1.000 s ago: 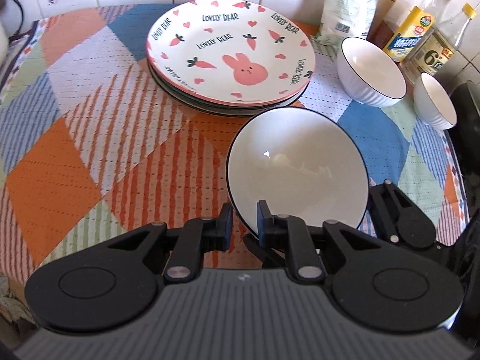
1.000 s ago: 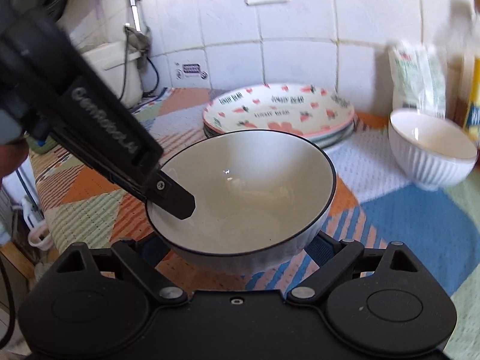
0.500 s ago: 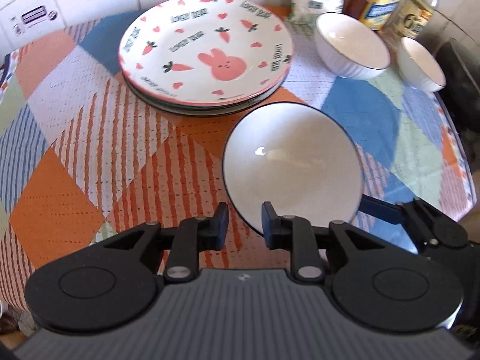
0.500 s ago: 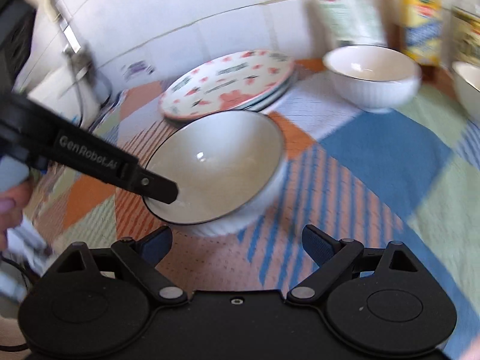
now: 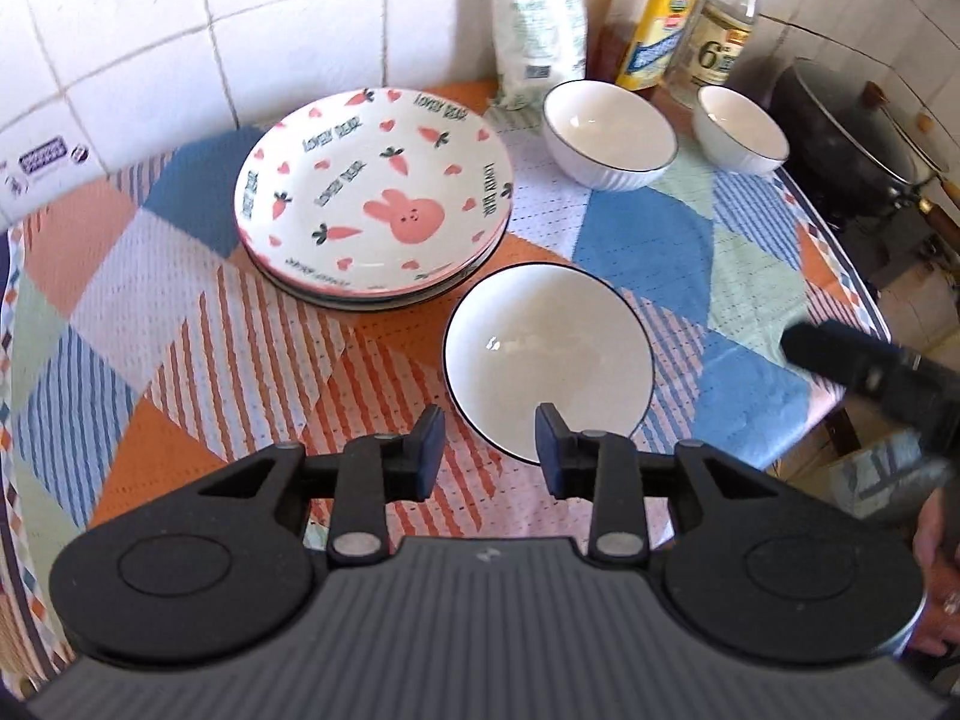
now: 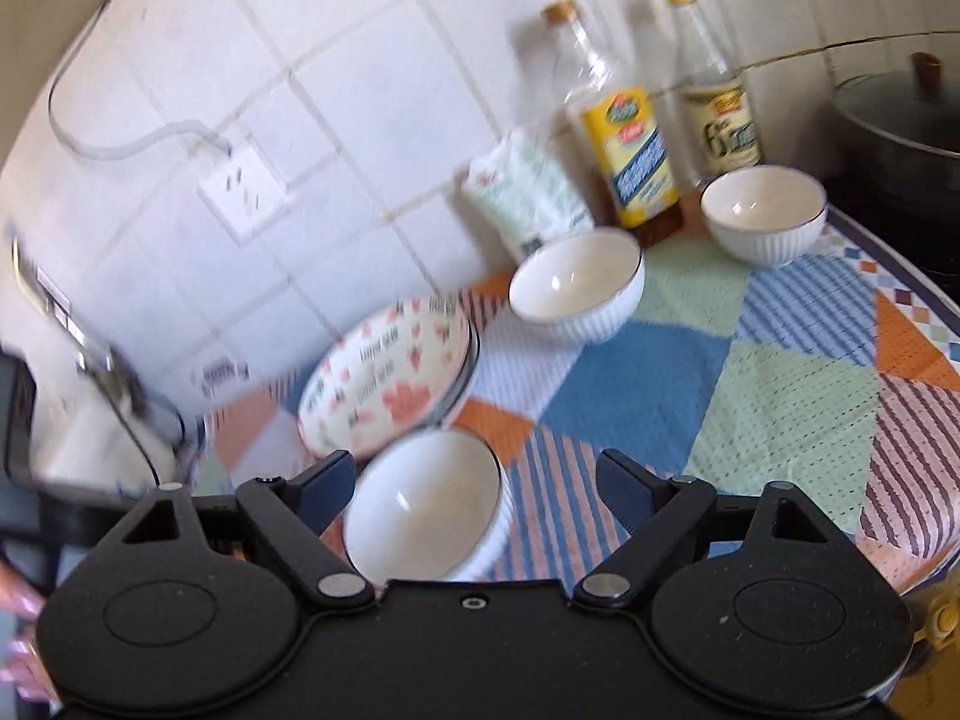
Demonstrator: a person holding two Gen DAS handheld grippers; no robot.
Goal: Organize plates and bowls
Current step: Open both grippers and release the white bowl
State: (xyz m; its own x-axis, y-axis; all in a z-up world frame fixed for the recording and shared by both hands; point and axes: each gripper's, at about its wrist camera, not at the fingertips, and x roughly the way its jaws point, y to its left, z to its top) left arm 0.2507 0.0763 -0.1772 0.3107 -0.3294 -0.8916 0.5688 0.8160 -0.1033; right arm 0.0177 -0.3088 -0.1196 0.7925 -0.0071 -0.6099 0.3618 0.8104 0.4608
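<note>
I find the large bowl (image 5: 547, 360) standing free just ahead of my left gripper (image 5: 487, 450), jaws parted (right gripper (image 6: 474, 483) likewise wide), presumably freed for stacking.

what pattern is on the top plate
Pink bunny, carrots and hearts on white; clearest in the left wrist view: top plate.

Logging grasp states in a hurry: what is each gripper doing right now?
Left gripper: open, holding nothing; the near bowl sits free on the tablecloth.
Right gripper: open, holding nothing.
</note>
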